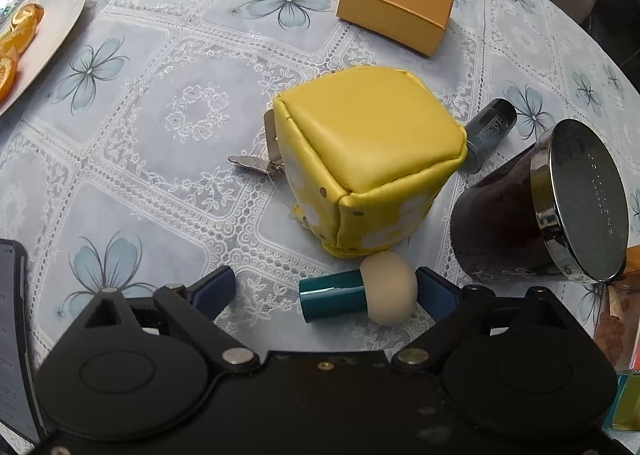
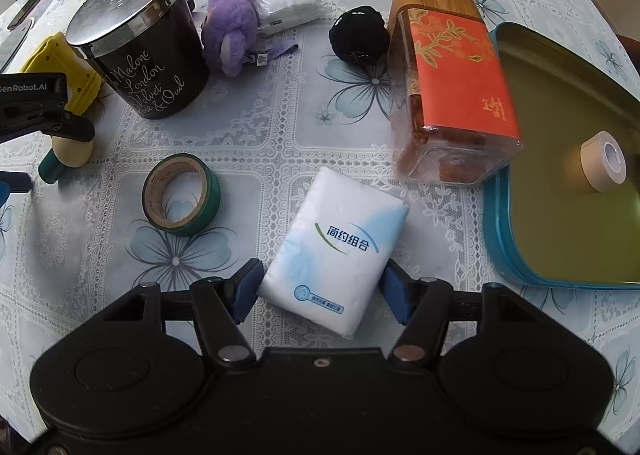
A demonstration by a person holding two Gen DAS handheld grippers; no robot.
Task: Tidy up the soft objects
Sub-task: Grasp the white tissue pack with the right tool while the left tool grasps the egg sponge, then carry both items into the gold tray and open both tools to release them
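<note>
Lying between the right gripper's (image 2: 320, 289) spread fingers, tissue pack (image 2: 336, 251); left gripper (image 1: 326, 293) wide around sponge applicator (image 1: 360, 295).

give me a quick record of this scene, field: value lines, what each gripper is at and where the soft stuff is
left hand-held gripper: open, fingers either side of the teal-handled beige makeup sponge
right hand-held gripper: open, straddling the white tissue pack
yellow soft cube pouch: on the lace tablecloth, just beyond the sponge
purple plush toy: beside the dark candle jar
black fuzzy ball: next to the orange-labelled snack jar
teal tin tray: holds only a beige tape roll
green tape roll: flat on the cloth
</note>
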